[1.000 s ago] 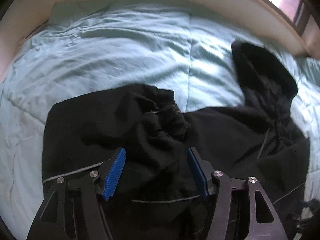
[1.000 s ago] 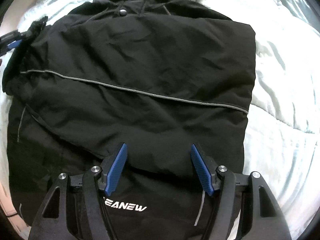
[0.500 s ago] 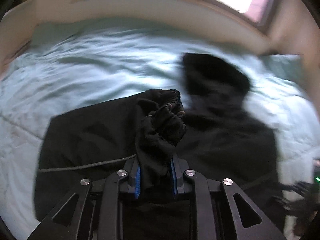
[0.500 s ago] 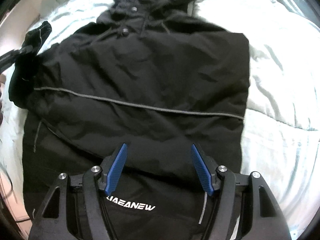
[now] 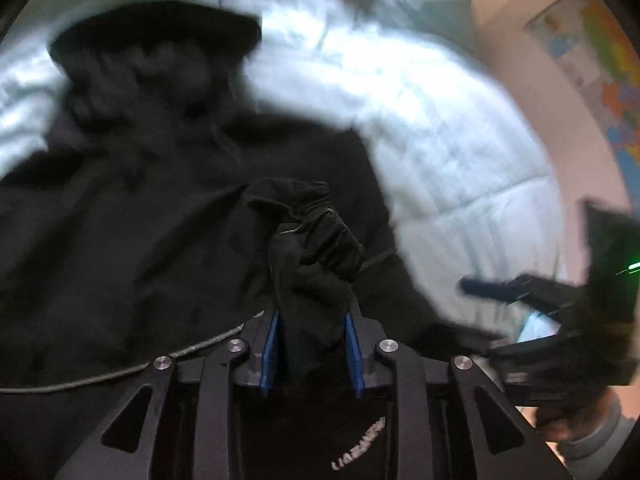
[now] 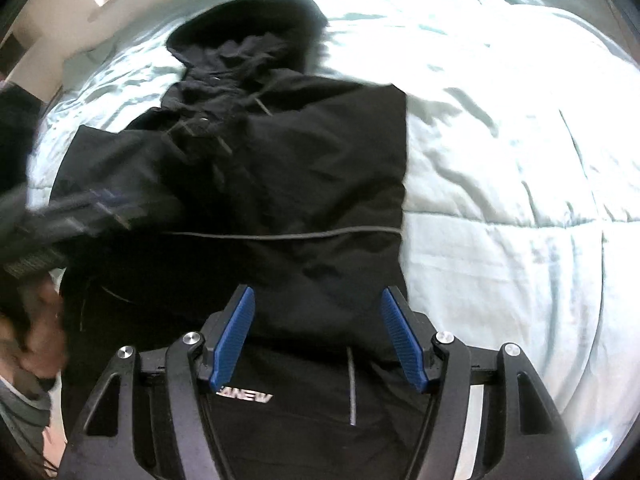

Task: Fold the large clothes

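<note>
Over the blurred jacket (image 5: 120, 240), left gripper (image 5: 312, 354) clamps its sleeve cuff (image 5: 316, 232); right gripper (image 6: 318, 336) gapes.

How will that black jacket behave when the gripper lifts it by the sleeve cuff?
Probably floppy: the sleeve cuff bunches into soft folds between the left gripper pads. The black jacket looks padded and large, so likely bulky and apt to drag across the quilt. Its smooth shell may slip from a loose grip.
</note>
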`<state>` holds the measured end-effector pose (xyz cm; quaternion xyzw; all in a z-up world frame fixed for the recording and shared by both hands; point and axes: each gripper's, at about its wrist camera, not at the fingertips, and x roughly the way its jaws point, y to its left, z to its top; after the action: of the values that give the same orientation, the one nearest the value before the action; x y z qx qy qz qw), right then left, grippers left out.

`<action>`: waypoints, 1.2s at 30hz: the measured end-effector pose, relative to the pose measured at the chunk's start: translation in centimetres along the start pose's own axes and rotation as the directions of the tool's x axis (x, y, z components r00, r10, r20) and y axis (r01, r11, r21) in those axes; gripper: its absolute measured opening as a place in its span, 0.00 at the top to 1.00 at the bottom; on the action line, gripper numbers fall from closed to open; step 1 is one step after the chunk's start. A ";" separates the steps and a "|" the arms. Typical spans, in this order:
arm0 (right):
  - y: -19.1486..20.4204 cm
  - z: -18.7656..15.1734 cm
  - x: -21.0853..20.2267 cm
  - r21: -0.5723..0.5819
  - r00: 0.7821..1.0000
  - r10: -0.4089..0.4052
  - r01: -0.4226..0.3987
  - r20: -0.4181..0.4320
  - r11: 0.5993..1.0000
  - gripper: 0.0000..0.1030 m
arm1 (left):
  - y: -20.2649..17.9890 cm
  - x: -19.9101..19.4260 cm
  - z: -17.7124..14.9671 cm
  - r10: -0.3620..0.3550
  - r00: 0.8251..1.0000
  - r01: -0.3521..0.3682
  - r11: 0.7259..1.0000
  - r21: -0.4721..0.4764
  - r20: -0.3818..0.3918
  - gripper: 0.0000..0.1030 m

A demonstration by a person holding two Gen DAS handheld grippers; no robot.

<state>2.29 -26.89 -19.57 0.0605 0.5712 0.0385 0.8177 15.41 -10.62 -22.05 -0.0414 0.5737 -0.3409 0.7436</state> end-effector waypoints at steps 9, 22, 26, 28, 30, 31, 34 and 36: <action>0.9 1.9 1.6 0.021 0.991 0.136 -0.136 -0.005 0.990 0.33 | 4.8 1.7 -1.4 -0.241 0.968 0.223 0.956 -0.193 -0.076 0.39; 2.8 5.6 8.8 0.261 0.906 0.411 -0.374 -0.105 0.890 0.33 | 8.3 -9.1 -4.7 -0.026 0.998 0.037 0.979 -0.202 0.056 0.39; 3.3 5.8 8.1 0.252 0.919 0.386 -0.357 -0.075 0.899 0.69 | 10.1 -11.5 -5.2 0.104 0.991 -0.080 0.968 -0.239 0.089 0.39; 3.3 5.9 5.1 0.190 0.948 0.317 -0.310 -0.008 0.932 0.71 | 11.2 -12.7 -5.3 0.143 0.983 -0.108 0.957 -0.271 0.112 0.39; 2.6 6.0 2.0 0.152 0.967 0.247 -0.253 0.061 0.955 0.71 | 12.2 -14.2 -5.4 0.166 0.976 -0.120 0.951 -0.286 0.142 0.39; 1.9 6.0 0.1 0.138 0.974 0.201 -0.214 0.104 0.967 0.71 | 12.5 -14.5 -5.0 0.174 0.973 -0.124 0.948 -0.292 0.151 0.39; -0.7 6.1 -2.5 0.129 0.978 0.148 -0.167 0.148 0.977 0.71 | 13.4 -14.9 -4.7 0.175 0.973 -0.124 0.945 -0.302 0.150 0.39; -2.0 6.0 -2.1 0.133 0.987 0.093 -0.111 0.135 0.985 0.71 | 14.0 -13.2 -4.3 0.189 0.974 -0.143 0.940 -0.309 0.122 0.39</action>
<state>7.15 -29.48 -15.86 0.1495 0.5151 0.0362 0.8432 16.66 8.82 -18.98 -0.1298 0.5626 -0.1824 0.7959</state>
